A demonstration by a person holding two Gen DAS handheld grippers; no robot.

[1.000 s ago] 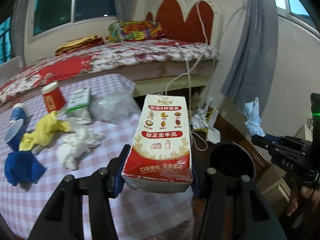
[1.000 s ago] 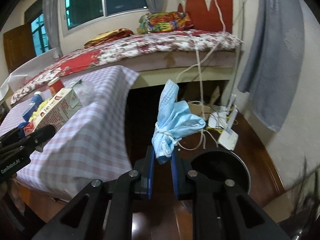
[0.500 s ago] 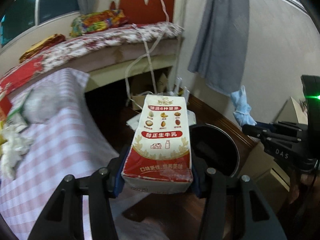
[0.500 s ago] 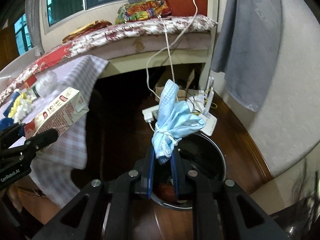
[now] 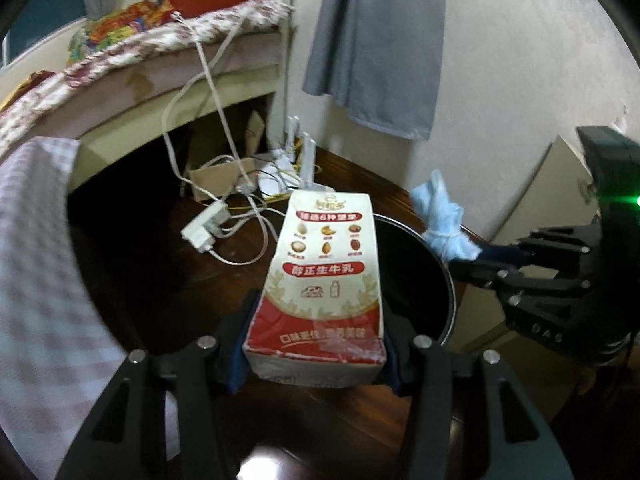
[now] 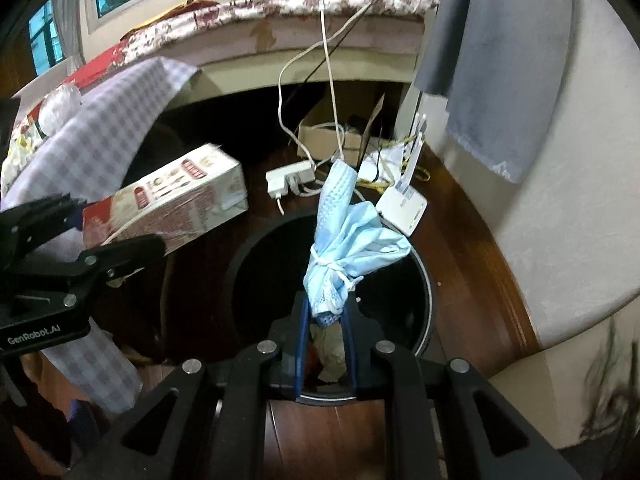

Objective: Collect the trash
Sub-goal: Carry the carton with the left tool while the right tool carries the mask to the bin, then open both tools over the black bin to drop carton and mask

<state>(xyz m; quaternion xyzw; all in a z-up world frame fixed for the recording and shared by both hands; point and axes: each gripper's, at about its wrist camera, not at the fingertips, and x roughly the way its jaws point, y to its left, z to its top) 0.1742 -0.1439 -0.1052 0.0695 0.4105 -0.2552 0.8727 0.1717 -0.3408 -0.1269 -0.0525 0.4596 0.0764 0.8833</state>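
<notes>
My left gripper (image 5: 316, 352) is shut on a red-and-white milk carton (image 5: 326, 280), held above the near edge of a round black trash bin (image 5: 436, 280) on the wooden floor. In the right wrist view the same carton (image 6: 176, 200) juts in from the left. My right gripper (image 6: 326, 320) is shut on a bunched blue face mask (image 6: 348, 240), which sticks up over the bin (image 6: 424, 280). Some crumpled trash lies at the bin's bottom. In the left wrist view the mask (image 5: 444, 220) hangs over the bin's far rim.
A table with a checked cloth (image 5: 36, 272) stands at the left. Behind the bin lie a white power strip (image 5: 204, 228), trailing cables, a cardboard box (image 6: 332, 136) and a white router (image 6: 404, 204). A bed frame (image 5: 168, 92), a grey curtain (image 5: 376, 48) and a plaster wall close in behind.
Both grippers swung away from the table and sank toward the floor. The bin now lies right under the carton and the mask; the table's clutter has left the view.
</notes>
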